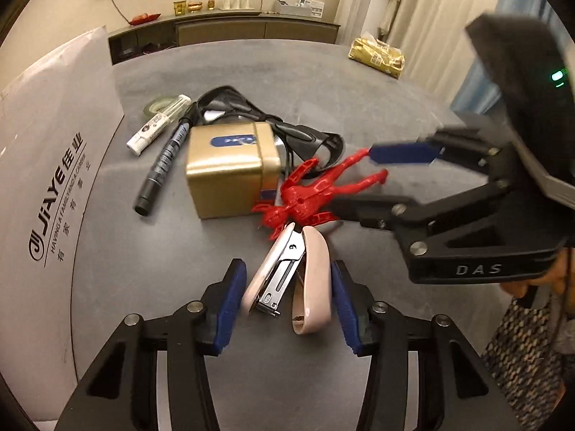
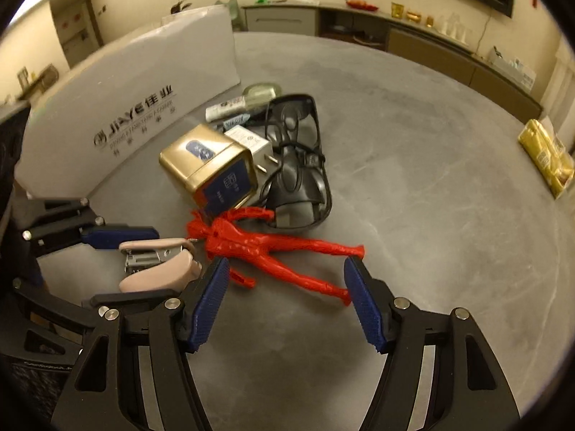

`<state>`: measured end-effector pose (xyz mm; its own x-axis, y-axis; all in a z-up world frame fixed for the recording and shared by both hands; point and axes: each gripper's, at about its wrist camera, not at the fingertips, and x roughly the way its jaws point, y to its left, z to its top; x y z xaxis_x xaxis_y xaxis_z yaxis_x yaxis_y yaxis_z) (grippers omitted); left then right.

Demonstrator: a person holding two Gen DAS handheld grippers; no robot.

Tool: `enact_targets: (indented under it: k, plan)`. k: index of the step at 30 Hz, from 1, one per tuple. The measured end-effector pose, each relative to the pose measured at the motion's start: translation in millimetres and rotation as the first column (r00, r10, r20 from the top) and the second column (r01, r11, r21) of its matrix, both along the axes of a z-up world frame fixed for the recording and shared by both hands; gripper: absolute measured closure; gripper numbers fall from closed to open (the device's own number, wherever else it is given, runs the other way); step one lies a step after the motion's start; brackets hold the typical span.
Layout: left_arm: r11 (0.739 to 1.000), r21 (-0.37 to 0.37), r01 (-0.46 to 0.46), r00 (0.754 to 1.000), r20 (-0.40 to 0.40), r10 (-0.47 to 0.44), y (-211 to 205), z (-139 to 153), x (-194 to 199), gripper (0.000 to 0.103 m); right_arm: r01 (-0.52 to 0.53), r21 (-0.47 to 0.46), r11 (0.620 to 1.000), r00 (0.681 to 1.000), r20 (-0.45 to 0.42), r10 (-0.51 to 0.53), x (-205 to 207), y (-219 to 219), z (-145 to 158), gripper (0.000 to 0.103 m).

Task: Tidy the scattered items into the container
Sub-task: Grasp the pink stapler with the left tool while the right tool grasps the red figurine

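Both tools are down at table level, and this looks like the approach before a double pick. The left gripper [image 1: 289, 296] has its blue-padded fingers spread wide on either side of the pale pink stapler with the bare metal magazine [image 1: 287, 274], pads just beside its flanks but not pressing, nothing held. The stapler lies on the grey stone-look tabletop [image 1: 359, 100], hinged open in a narrow V, its long axis running straight along the gripper's reach: joined end pointing away toward the red plastic toy figure [image 1: 309, 194], loose ends pointing back at the wrist. That is a friendly line-up; a squeeze across the width should close the V and catch it.

The right gripper [image 2: 284, 300] is likewise released, jaws well apart around the figure's legs. In the right wrist view the figure lies flat, head toward the shiny gold square tin with the blue label [image 2: 208, 165], feet toward one blue pad [image 2: 363, 301], the foot of the upper leg just at its tip. Its long axis crosses the jaw gap at a slant, so the wrist probably needs a slight turn before closing on a thin leg.

The white plastic storage container with the printed logo [image 1: 54, 151] waits just beyond the pile, and the black marker pen [image 1: 165, 161], white tube [image 1: 154, 125] and black tangled cable [image 2: 298, 165] are untouched. By that reckoning, the tidying has barely begun.
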<state>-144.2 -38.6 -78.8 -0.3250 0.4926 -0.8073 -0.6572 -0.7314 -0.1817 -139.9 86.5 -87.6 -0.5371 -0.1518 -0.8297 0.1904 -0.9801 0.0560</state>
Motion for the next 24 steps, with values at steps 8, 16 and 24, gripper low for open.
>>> enact_targets:
  k: [8, 16, 24]
  plan:
    - [0.997, 0.047, -0.057, 0.998, 0.032, 0.056, -23, 3, -5, 0.056, 0.079, -0.222, 0.972, 0.996, 0.066, -0.066, 17, 20, 4, 0.085]
    - [0.994, 0.071, -0.08, 0.996, 0.033, 0.077, -47, 15, 1, 0.056, -0.076, 0.118, 0.99, 0.994, -0.073, 0.085, 16, -25, 12, 0.036]
    - [0.99, 0.093, -0.104, 0.995, 0.02, 0.102, -53, 22, -1, 0.057, -0.121, 0.05, 0.991, 0.993, 0.009, 0.121, 15, -33, 2, 0.07]
